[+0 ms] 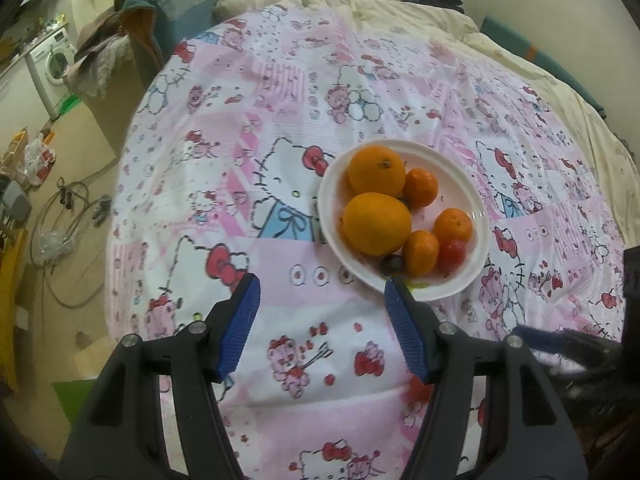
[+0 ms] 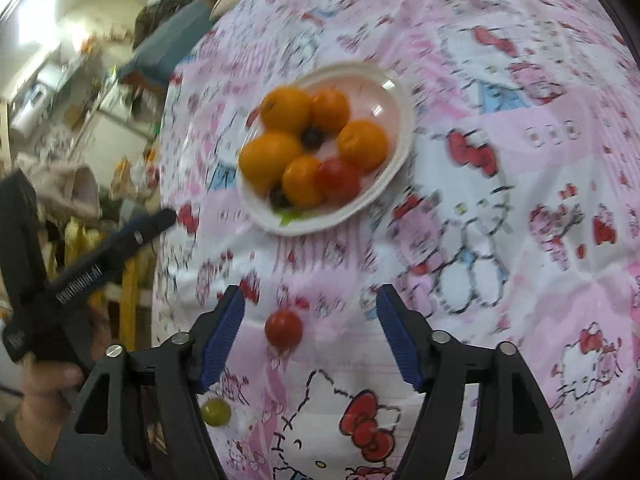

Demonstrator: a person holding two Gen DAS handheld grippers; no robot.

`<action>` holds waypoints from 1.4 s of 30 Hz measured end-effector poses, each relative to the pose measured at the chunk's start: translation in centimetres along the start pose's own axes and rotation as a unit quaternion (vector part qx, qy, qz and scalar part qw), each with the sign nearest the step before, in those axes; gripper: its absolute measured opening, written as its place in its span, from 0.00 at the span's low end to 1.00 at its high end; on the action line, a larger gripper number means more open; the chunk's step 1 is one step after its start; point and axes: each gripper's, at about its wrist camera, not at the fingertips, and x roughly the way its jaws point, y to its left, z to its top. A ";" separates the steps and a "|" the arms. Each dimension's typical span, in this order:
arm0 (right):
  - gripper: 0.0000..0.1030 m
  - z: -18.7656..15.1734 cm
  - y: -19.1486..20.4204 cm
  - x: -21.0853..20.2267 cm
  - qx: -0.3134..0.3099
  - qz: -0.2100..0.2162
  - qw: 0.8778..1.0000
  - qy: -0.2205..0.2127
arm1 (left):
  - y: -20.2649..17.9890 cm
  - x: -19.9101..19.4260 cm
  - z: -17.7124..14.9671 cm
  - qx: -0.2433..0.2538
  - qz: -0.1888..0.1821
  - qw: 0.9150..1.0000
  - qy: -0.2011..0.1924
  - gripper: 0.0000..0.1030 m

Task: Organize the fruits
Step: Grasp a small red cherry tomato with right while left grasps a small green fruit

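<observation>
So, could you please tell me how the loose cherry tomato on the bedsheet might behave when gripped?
The cherry tomato is round, so it may roll on the soft bedsheet. Its skin looks smooth, probably slippery, and likely squashes under firm pressure.

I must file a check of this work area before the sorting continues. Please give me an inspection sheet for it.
Surface: bed cover with a pink cartoon print, lightly creased.
Job's things: white plate holding two big oranges, three small oranges, one red tomato and dark grapes; a second red tomato and a green grape lie loose on the cover.
Clutter: pile of clothes at the far edge.
Grippers: left gripper open, nothing between its pads; right gripper open, the loose tomato lies between the fingers, untouched.
Cables: hose coiled on the floor.
Surroundings: washing machine on the left.
</observation>
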 end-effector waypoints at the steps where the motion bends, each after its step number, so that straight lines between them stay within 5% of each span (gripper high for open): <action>1: 0.74 -0.3 0.4 0.5 -0.009 -0.004 1.000 0.006 | 0.3 -0.2 -0.1 0.000 0.001 1.000 -0.001 0.59; 13: 0.77 -2.9 4.6 6.4 -0.136 -0.104 0.984 0.055 | 2.8 -0.9 -0.7 -0.018 0.002 1.000 -0.003 0.59; 18: 0.60 -2.5 4.7 7.0 -0.154 -0.137 0.977 0.047 | 2.8 -0.9 -0.5 -0.021 -0.003 1.000 -0.002 0.59; 22: 0.31 -2.0 4.5 6.9 -0.146 -0.108 0.982 0.049 | 2.6 -0.8 -0.4 -0.021 -0.007 1.000 -0.001 0.59; 30: 0.31 -1.6 3.7 5.8 -0.120 -0.083 0.988 0.046 | 2.4 -0.7 -0.4 -0.021 -0.004 1.000 0.001 0.59; 42: 0.31 -0.1 2.1 1.0 -0.066 -0.043 0.997 -0.014 | 2.7 -2.2 -1.6 -0.018 0.004 1.000 0.009 0.59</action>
